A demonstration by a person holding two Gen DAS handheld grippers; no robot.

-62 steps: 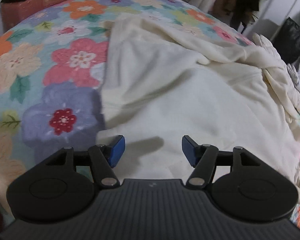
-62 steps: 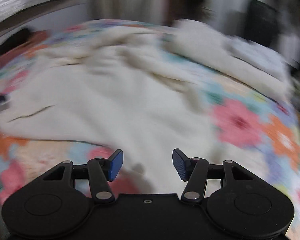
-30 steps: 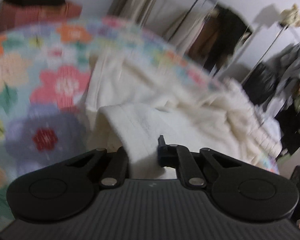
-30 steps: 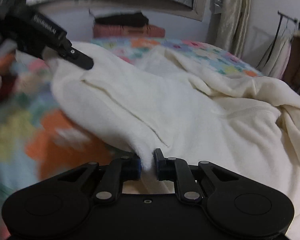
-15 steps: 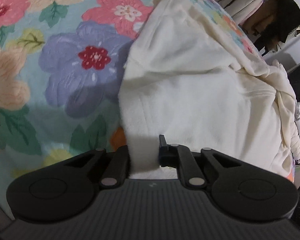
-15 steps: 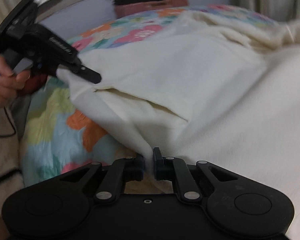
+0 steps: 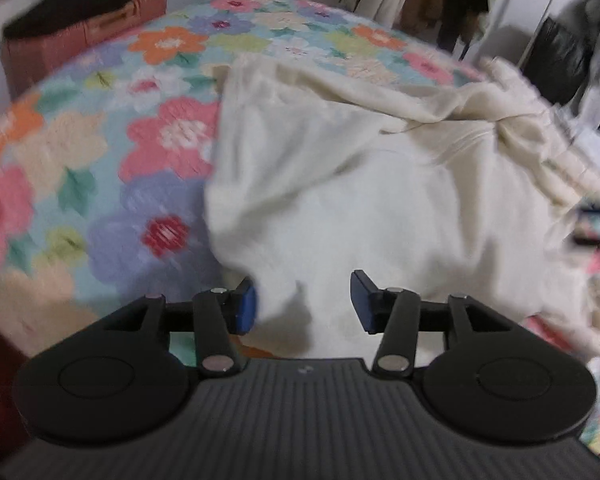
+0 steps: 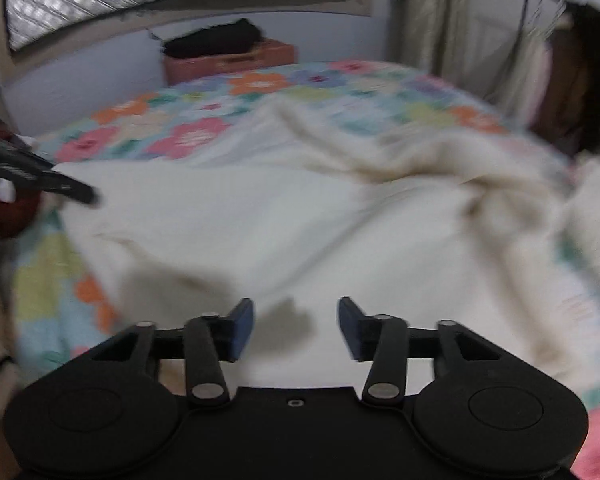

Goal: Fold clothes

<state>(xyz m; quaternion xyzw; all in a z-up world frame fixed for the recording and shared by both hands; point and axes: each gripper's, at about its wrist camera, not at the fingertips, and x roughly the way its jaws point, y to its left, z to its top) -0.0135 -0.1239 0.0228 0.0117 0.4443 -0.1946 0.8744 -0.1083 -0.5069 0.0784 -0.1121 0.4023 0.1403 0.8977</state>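
Observation:
A cream fleece garment (image 7: 360, 200) lies spread on the flowered bedspread (image 7: 100, 160), its far part bunched in folds. My left gripper (image 7: 303, 304) is open just above the garment's near left edge, and the cloth hangs loose between its blue pads. The garment also fills the right wrist view (image 8: 300, 220). My right gripper (image 8: 295, 330) is open and empty above the garment's near edge. The left gripper's tip (image 8: 64, 190) shows at the left of the right wrist view, at the garment's corner.
A red-brown case (image 7: 80, 40) with dark cloth on top stands beyond the bed's far edge. Curtains and a rack of hanging clothes (image 7: 440, 0) stand behind the bed. A second pale ribbed garment (image 7: 568, 168) lies at the right.
Both grippers were shut on the garment's near edge half a second ago. Both have opened and let it go, and the cloth has dropped onto the bed.

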